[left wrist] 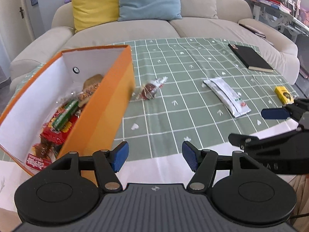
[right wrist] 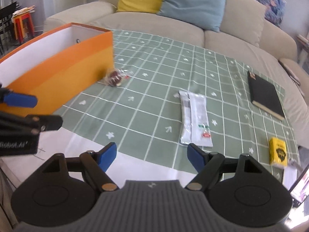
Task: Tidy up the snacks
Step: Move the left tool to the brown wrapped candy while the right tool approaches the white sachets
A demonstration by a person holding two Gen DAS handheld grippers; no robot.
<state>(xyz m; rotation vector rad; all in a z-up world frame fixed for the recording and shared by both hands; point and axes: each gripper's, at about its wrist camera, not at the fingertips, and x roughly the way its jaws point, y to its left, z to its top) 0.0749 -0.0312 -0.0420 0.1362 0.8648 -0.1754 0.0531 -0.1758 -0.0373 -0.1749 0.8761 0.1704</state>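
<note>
Orange box [left wrist: 108,104]: an open-topped carton with white inner walls, standing on the left part of the table, its long side running away from the cameras.
Box contents: a loose heap of wrapped snacks [left wrist: 58,127] at the near end; a green stick pack lies across red wrappers, with clear-wrapped brown pieces behind. The far end shows bare white wall with a small round metal eyelet. Single items lower in the heap are hard to tell apart.
Round snack [left wrist: 149,90]: a dark red-brown piece in clear twisted wrap, lying on the cloth just beside the box's far right corner, outside it.
Silver packet [right wrist: 195,119]: a long flat pouch with a small red and green mark, lying on the cloth near the middle, well apart from the box.
Yellow packet [right wrist: 278,151]: a small carton with a dark emblem, near the cloth's right edge.
Black notebook [right wrist: 265,95]: closed, lying flat at the far right of the cloth.
Tablecloth [left wrist: 193,67]: green with a white grid, covering the table.
Left gripper [left wrist: 154,156]: blue pads spread wide, nothing between them, above the table's near edge beside the box.
Right gripper [right wrist: 152,157]: blue pads apart and empty, the near end of the silver packet just beyond them.
Background: a beige sofa [left wrist: 193,25] with a yellow cushion [left wrist: 94,3] and a blue cushion [left wrist: 148,0].
</note>
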